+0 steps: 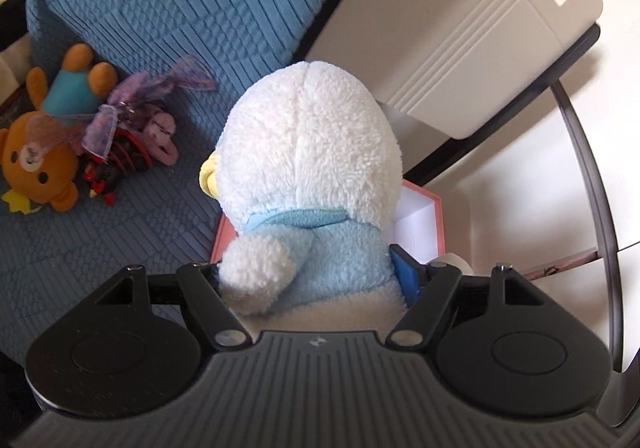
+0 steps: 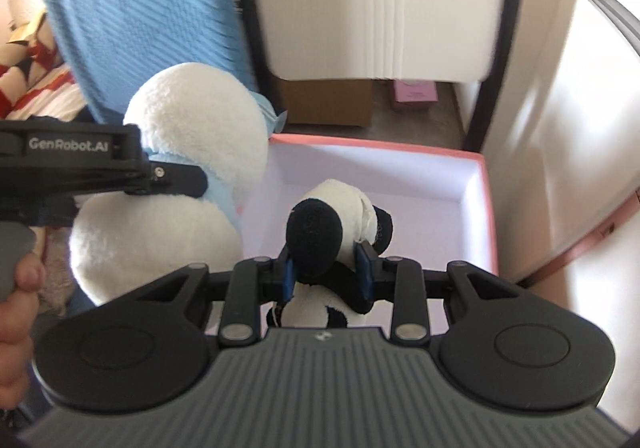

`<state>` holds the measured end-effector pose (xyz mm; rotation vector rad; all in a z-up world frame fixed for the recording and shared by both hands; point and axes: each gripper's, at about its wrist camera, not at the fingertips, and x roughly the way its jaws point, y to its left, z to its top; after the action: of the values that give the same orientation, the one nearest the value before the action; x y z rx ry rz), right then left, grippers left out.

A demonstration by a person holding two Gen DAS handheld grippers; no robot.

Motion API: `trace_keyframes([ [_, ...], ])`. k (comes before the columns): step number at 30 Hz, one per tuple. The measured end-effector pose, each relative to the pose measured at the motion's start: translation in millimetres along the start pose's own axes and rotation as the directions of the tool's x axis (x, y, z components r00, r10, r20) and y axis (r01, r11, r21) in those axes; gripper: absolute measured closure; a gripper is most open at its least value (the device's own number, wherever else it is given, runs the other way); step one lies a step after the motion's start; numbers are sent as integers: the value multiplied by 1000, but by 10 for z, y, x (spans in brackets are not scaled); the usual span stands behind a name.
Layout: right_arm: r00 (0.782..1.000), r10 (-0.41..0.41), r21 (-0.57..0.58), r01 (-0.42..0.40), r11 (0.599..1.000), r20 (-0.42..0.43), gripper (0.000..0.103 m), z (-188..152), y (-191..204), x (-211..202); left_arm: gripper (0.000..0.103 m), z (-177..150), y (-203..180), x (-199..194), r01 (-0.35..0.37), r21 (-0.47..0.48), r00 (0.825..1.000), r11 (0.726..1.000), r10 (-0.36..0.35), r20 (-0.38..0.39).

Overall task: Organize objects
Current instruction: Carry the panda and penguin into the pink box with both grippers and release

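My left gripper (image 1: 316, 272) is shut on a white plush in a light blue top (image 1: 308, 168), holding it upright at the left edge of a pink box with a white inside (image 1: 424, 216). In the right wrist view the same plush (image 2: 192, 152) sits left of the box (image 2: 486, 184), with the left gripper (image 2: 176, 178) clamped on its neck. My right gripper (image 2: 326, 268) is shut on a small black and white panda plush (image 2: 332, 216) and holds it over the box's open inside.
A blue quilted blanket (image 1: 160, 8) covers the sofa. An orange bear plush (image 1: 40, 164), a purple ribbon (image 1: 132, 104) and small pink and red items (image 1: 160, 136) lie on it at left. A white cabinet (image 1: 460, 28) and a dark curved rail (image 1: 588, 176) stand at right.
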<state>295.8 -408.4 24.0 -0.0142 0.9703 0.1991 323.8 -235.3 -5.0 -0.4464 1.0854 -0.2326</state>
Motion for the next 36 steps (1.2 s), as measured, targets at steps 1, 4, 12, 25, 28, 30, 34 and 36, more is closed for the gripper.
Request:
trace_keyframes([
  [1,1000,-3,9,3,1000,-5,69,-23,-62,44,26,-15,-46,80,-3,8,1000,1000,3,-7],
  [4,1000,-13,41,14,999,-27,69,-98,-264,196,26,-61,-180,283,-14,39,1000,999,15,-21],
  [12,998,-34,132,41,990,-58,69,-357,-659,469,26,-120,-369,695,-37,132,998,991,44,-49],
  [25,990,-55,168,77,983,-130,36,-602,-829,913,47,-109,-340,946,-21,164,996,986,35,-85],
  [28,992,-28,204,53,977,-124,17,-585,-881,895,46,-105,-355,894,-15,172,997,985,29,-74],
  [30,993,-25,205,48,978,-113,17,-580,-876,833,46,-114,-373,833,-3,178,998,984,15,-68],
  [34,996,-27,208,43,977,-80,17,-530,-833,669,46,-150,-403,650,18,192,999,981,-10,-44],
  [36,998,-27,203,38,978,-57,17,-504,-786,560,46,-184,-431,522,22,216,1000,976,-17,-21],
])
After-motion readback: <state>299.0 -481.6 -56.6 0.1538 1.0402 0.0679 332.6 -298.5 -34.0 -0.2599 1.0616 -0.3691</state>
